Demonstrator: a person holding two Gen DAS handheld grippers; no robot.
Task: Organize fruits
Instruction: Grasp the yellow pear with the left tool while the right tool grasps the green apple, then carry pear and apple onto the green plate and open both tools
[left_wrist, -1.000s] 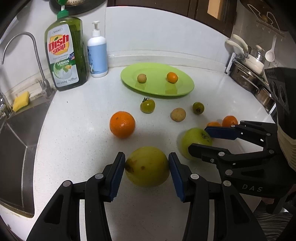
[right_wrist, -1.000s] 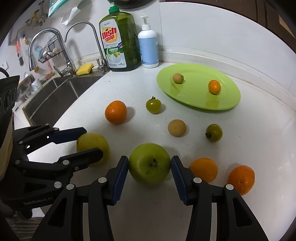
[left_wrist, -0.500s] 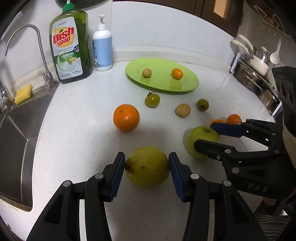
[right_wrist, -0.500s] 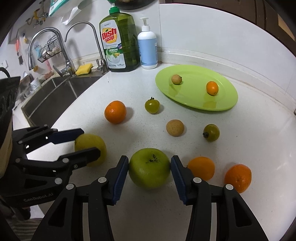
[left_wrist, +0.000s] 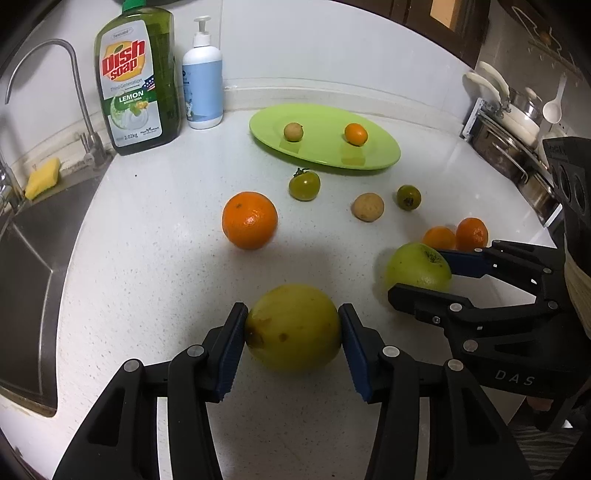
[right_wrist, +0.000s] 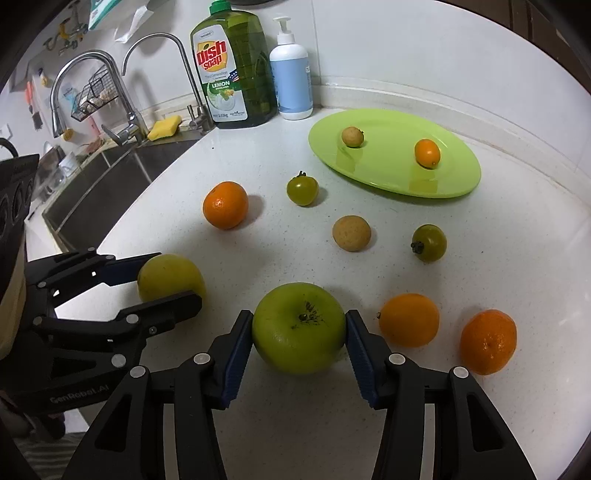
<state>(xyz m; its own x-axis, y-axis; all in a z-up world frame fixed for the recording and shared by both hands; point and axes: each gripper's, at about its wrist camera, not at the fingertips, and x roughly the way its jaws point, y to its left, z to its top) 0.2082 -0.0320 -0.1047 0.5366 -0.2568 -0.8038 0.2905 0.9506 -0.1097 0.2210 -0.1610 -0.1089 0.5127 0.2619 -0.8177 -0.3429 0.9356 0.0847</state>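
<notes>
My left gripper (left_wrist: 293, 328) is shut on a yellow-green round fruit (left_wrist: 293, 326) and holds it above the white counter; it also shows in the right wrist view (right_wrist: 170, 277). My right gripper (right_wrist: 299, 330) is shut on a green apple (right_wrist: 299, 326), which also shows in the left wrist view (left_wrist: 417, 266). A green plate (left_wrist: 376, 157) at the back holds a small tan fruit (left_wrist: 293, 132) and a small orange fruit (left_wrist: 355, 133). A large orange (left_wrist: 249, 220), two green tomatoes (left_wrist: 304, 185) (left_wrist: 409, 197), a tan fruit (left_wrist: 367, 207) and two oranges (right_wrist: 409, 319) (right_wrist: 487, 342) lie on the counter.
A dish soap bottle (left_wrist: 138, 77) and a white pump bottle (left_wrist: 202, 94) stand at the back wall. A sink (left_wrist: 26, 266) with a tap (left_wrist: 79, 92) and a yellow sponge (left_wrist: 42, 178) lies to the left. Pots (left_wrist: 517, 125) stand at the far right.
Both grippers have lifted with their fruits held; the counter and the other fruits now look farther below and shifted in view. The apple has tilted in the right gripper.
</notes>
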